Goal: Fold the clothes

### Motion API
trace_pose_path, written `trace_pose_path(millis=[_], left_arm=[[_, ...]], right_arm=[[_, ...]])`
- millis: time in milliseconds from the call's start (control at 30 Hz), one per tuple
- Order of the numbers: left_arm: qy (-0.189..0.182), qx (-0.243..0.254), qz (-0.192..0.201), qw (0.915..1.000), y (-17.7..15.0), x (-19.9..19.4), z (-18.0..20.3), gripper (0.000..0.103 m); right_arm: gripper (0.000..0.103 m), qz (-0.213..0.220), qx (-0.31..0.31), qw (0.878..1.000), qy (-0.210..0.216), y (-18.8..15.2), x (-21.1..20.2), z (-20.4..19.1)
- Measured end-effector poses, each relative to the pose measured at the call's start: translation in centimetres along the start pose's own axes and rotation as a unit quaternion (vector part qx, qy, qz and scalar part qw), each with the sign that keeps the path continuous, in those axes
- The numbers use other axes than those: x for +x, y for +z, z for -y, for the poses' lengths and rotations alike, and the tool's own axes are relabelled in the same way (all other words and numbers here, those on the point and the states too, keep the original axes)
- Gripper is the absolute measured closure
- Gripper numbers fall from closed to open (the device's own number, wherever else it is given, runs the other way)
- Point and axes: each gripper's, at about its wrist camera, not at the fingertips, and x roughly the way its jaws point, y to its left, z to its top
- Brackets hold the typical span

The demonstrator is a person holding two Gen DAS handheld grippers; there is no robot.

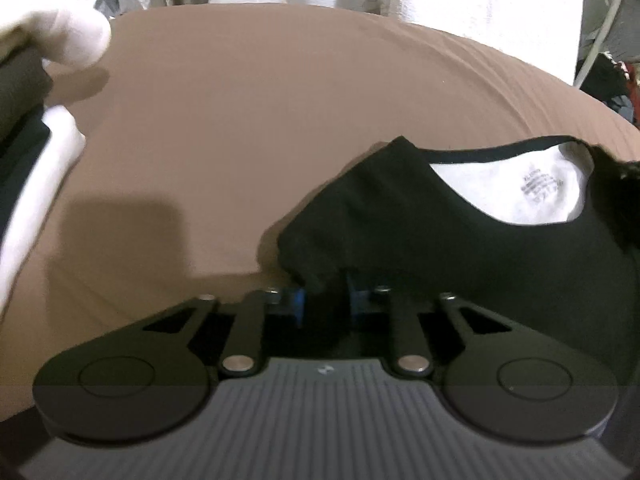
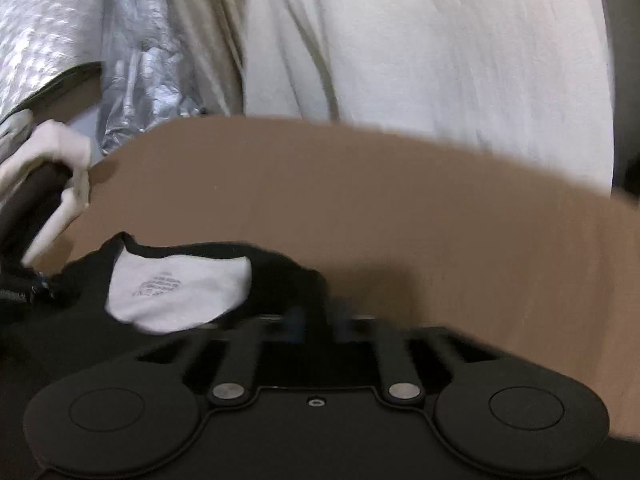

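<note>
Around your tools lay a smooth brown bedsheet (image 1: 260, 128), with pale cream curtains (image 2: 420, 48) hanging beyond its far edge and crinkled silver foil material (image 2: 48, 20) further off to the left of the right tool. To the left of your left tool sat a stack of folded white and dark cloth (image 1: 36, 128), well apart from the work. Nothing lay between either tool and the garment.

Your left gripper (image 1: 324, 294) pointed steeply down at the bed, its blue-padded fingers (image 1: 296, 300) drawn narrow and pinched on a bunched corner of the black T-shirt with a white inner neck panel (image 1: 460, 240). In the right wrist view a white-gloved hand (image 2: 60, 168) wrapped the dark handle of that left tool, off to the left.

Your right gripper (image 2: 316, 320) tilted down more gently. Its picture was blurred, but its jaws stood nearly closed, with the shirt's black fabric reaching up to the fingertips; I cannot tell for certain that cloth was clamped there.

The shirt lay on the sheet directly ahead of both tools, its neckline opening facing away from them, the collar running side to side between the two grippers.
</note>
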Motion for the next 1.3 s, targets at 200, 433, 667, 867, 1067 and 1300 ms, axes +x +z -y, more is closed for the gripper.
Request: trace_pose_path(millis=[200, 433, 667, 867, 1067, 1300], left_arm=[[0.067, 0.010, 0.061, 0.9958, 4.2, -0.5, -0.3, 0.095], [0.097, 0.033, 0.051, 0.9934, 6.6, 4.4, -0.7, 0.100], [0.051, -0.049, 0.079, 0.9943, 6.3, 2.8, -3.7, 0.068], [0.073, -0.108, 0.138, 0.9818, 1.7, -5.0, -7.7, 0.035], [-0.013, -0.213, 0.027, 0.9766, -7.0, -5.7, -10.6, 0.035], [-0.090, -0.351, -0.043, 0.9310, -10.7, -5.6, -14.1, 0.034]], right_arm=[[0.095, 0.055, -0.023, 0.998, -0.027, 0.7, -2.3, -0.7], [0.095, 0.036, -0.008, 0.998, -0.049, 1.2, 0.1, -0.9], [0.052, 0.031, 0.087, 0.992, -0.082, 0.9, 0.4, 0.9], [0.033, 0.090, 0.165, 0.978, -0.090, 2.0, -6.8, 2.9], [0.033, 0.045, 0.353, 0.928, -0.115, -2.4, -13.1, 6.8], [0.032, -0.009, 0.445, 0.890, -0.095, -9.0, -18.5, 6.1]])
